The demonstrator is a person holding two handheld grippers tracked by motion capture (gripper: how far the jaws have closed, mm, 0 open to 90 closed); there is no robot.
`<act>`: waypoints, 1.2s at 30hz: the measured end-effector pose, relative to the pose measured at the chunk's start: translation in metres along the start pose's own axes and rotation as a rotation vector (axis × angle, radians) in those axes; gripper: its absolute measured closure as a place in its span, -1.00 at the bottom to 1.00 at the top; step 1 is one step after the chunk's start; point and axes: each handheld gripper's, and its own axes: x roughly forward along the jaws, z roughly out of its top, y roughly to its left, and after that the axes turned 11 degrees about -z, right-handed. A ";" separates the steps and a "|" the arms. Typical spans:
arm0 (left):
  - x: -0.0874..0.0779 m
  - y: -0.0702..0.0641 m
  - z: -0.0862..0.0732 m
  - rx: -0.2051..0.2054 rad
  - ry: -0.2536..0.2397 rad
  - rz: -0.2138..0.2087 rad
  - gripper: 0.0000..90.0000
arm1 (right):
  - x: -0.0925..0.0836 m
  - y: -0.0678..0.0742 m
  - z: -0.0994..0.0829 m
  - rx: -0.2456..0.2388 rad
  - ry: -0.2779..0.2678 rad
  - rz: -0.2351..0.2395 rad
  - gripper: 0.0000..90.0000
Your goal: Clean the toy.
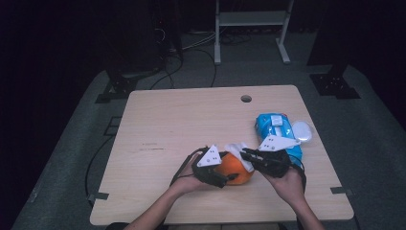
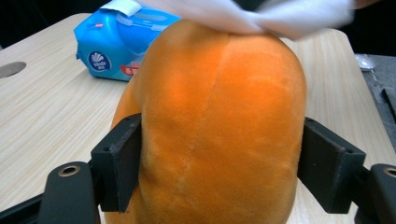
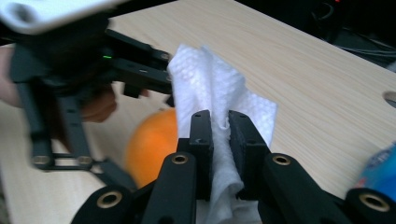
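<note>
An orange plush fruit (image 1: 234,170) lies near the table's front middle. My left gripper (image 1: 221,178) is shut on it, its black pads (image 2: 119,163) pressing both sides of the orange body (image 2: 219,135). A white wipe (image 3: 210,98) is pinched in my right gripper (image 3: 220,135), which is shut on it. In the high view that right gripper (image 1: 246,154) holds the wipe (image 1: 238,149) against the top of the fruit. The fruit (image 3: 154,144) sits below and left of the wipe in the right gripper view.
A blue pack of wet wipes (image 1: 277,132) lies at the right of the wooden table (image 1: 167,124), its white lid flap (image 1: 301,130) open beside it. A cable hole (image 1: 246,98) sits near the far edge. Cables trail from both grippers.
</note>
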 end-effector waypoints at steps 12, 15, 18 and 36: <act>-0.002 0.004 -0.003 0.000 -0.042 -0.043 -0.44 | 0.002 0.000 -0.001 -0.013 0.024 0.013 0.77; 0.000 0.002 -0.003 0.000 -0.040 -0.036 -0.33 | 0.002 0.008 0.001 -0.027 0.028 0.033 0.76; 0.004 -0.004 -0.002 0.034 -0.019 -0.049 -0.33 | 0.009 0.020 0.004 -0.056 0.039 0.057 0.76; 0.006 -0.008 -0.003 0.105 0.007 -0.080 -0.35 | 0.002 -0.016 -0.004 0.036 0.076 -0.006 0.76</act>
